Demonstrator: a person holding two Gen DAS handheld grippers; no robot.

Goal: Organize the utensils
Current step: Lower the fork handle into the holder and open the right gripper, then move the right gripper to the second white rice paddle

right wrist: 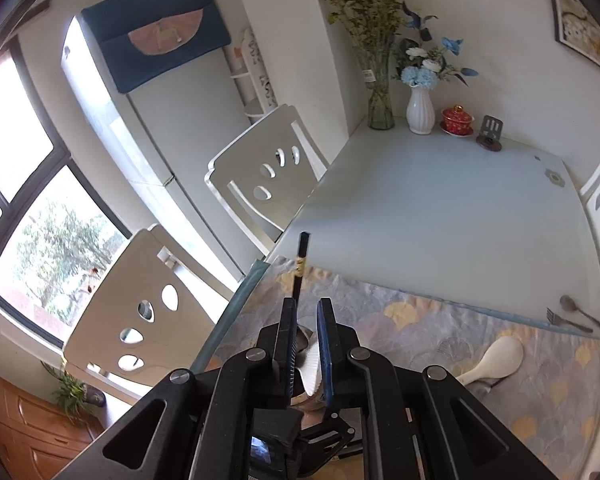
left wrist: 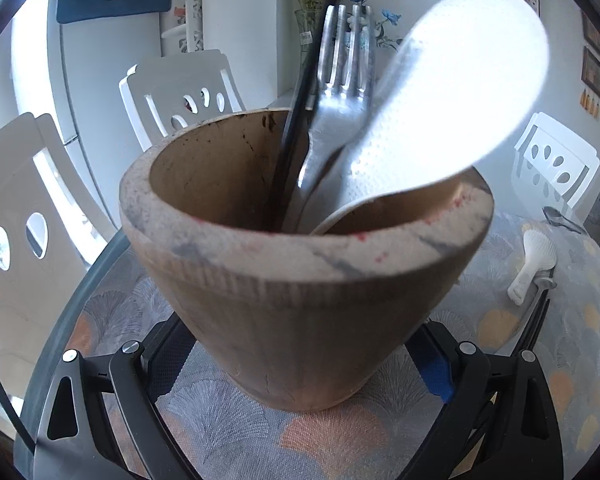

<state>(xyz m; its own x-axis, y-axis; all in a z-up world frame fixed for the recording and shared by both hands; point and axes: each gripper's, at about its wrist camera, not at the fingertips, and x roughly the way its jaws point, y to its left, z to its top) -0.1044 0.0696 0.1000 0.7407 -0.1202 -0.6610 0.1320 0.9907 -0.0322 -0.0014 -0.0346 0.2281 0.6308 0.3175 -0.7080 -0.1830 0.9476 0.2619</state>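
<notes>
Finishing a drop: chopstick (right wrist: pixel 300 264) standing in cup (left wrist: pixel 300 280), loose between slightly parted jaws of right gripper (right wrist: pixel 306 304), not pinched. Steadying cup with left gripper (left wrist: pixel 300 360), seemingly clamped on its sides. Next, probably: lift straight up clear of chopstick, then fetch paddle (right wrist: pixel 496 360) off mat (right wrist: pixel 420 320).

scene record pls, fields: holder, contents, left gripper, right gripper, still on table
holder: wooden cup, upright on the patterned placemat
contents: black chopstick, metal fork, white rice paddle
left gripper: left gripper with jaws on both sides of the cup's base; contact not clear
right gripper: right gripper above the cup, jaws slightly parted, chopstick at the left finger
still on table: second white paddle, dark fork, dark spoon
</notes>
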